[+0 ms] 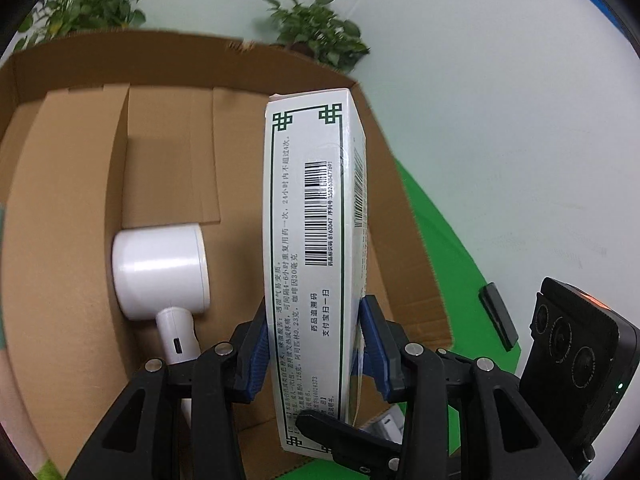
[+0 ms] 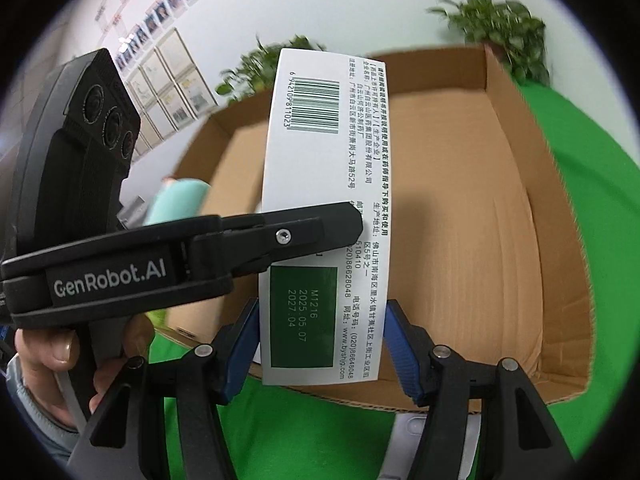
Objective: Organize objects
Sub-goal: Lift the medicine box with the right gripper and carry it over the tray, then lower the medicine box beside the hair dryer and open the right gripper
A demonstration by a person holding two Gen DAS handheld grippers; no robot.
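A white medicine box with green trim and barcodes [image 1: 312, 248] is clamped between both grippers and held over an open cardboard box [image 1: 72, 208]. My left gripper [image 1: 314, 344] is shut on its lower part, blue pads pressing both sides. In the right wrist view the same medicine box [image 2: 326, 216] sits between my right gripper's blue pads [image 2: 320, 344], which touch its edges. The left gripper's finger [image 2: 280, 236] crosses in front of it. A white handheld device with a round head [image 1: 160, 268] lies inside the cardboard box [image 2: 480, 240].
A green cloth [image 2: 592, 208] covers the table around the cardboard box. Potted plants [image 1: 320, 32] stand behind it by the white wall. A small dark object [image 1: 498, 316] lies on the cloth at the right. A teal object [image 2: 176, 200] shows left of the box.
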